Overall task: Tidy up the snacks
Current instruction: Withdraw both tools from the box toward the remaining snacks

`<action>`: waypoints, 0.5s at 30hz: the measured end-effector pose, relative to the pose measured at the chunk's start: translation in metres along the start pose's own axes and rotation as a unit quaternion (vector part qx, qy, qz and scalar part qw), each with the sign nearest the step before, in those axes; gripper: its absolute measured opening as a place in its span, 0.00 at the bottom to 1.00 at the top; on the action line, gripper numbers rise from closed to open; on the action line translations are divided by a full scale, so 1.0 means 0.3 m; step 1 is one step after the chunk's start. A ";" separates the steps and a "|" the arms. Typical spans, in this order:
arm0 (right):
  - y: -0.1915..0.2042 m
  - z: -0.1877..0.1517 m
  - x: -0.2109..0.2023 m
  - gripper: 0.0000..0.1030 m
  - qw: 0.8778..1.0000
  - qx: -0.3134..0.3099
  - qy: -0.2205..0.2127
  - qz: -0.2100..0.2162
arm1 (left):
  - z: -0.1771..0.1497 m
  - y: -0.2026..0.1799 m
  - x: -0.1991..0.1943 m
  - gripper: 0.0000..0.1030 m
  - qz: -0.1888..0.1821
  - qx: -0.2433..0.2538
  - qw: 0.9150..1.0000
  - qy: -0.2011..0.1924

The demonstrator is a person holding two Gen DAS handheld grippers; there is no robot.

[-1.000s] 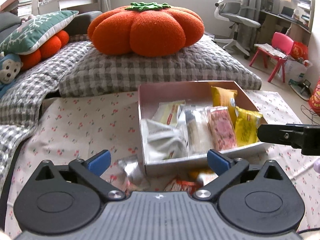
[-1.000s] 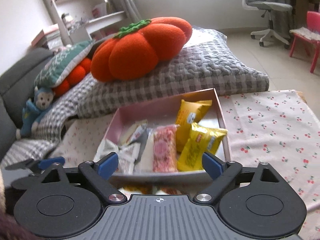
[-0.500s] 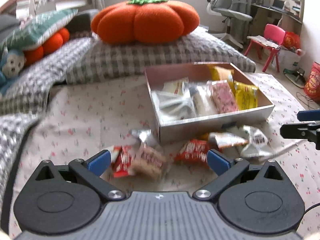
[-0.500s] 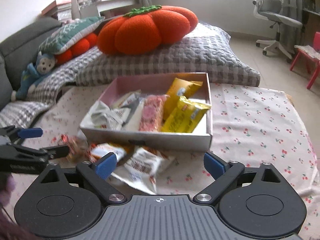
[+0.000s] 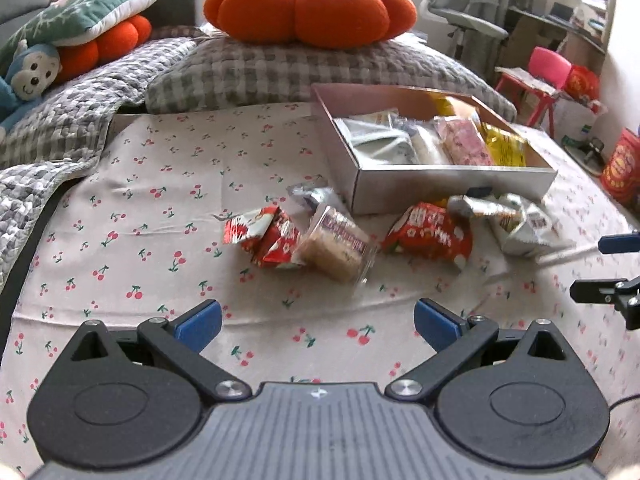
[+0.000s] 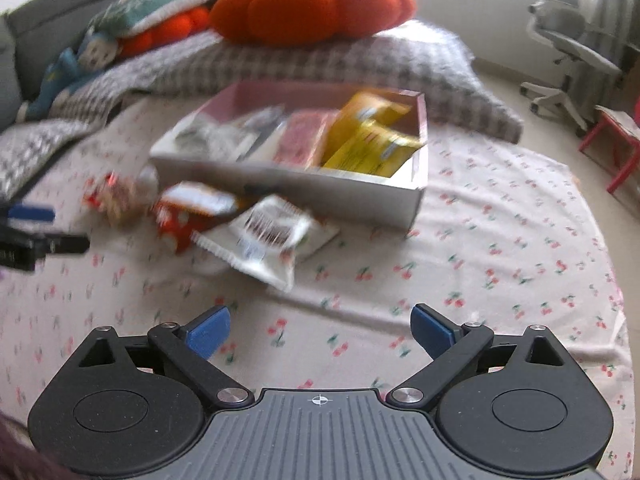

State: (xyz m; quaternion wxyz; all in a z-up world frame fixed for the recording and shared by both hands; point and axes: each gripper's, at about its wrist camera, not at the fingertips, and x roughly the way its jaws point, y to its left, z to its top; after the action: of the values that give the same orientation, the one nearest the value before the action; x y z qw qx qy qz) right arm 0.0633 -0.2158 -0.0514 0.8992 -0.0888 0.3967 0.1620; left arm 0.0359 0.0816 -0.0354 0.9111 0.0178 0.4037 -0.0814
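While both claws hang over it, the pale cloth printed with small red cherries (image 5: 168,168) covers the whole working surface. Behind it lies a grey checked quilted cushion (image 5: 280,68), bearing an orange plush pumpkin pillow with a green stalk (image 5: 308,4). At the far left sits a blue monkey soft toy (image 5: 24,76).

On the cloth, right of centre, stands an open shallow cardboard box with a pinkish interior (image 5: 440,184); it holds silver, pink and yellow snack packets side by side. Loose snacks lie on the cloth just before its near wall:
- white-and-silver crinkled packet (image 5: 520,224), rightmost, near the box's right corner;
- red packet with white flowers (image 5: 430,236), centre;
- clear-wrapped beige rice bar (image 5: 340,244), touching the next;
- red-and-white small packet (image 5: 264,236), leftmost.

Left gripper (image 5: 316,322): blue-tipped fingers spread wide, nothing between them, short of the loose snacks.
Right gripper (image 6: 320,328): likewise spread and empty, its view blurred, nearest the white packet.
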 end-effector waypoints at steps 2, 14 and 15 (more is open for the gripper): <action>0.027 -0.015 0.018 0.95 1.000 -0.020 0.010 0.002 | -0.009 0.004 0.014 1.00 -0.004 0.009 1.000 0.011; 0.091 -0.005 0.079 0.99 0.999 -0.026 0.020 0.008 | 0.000 0.045 0.054 1.00 -0.007 -0.040 0.999 0.027; 0.091 0.003 0.078 0.99 1.000 -0.023 0.016 0.006 | 0.007 0.046 0.053 0.99 -0.011 -0.049 0.998 0.023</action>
State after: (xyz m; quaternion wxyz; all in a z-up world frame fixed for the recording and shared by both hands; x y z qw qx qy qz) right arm 0.0690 -0.1849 -0.0691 0.8893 -0.1102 0.4079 0.1752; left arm 0.0501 0.0930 -0.0461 0.9003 -0.0290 0.4284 -0.0707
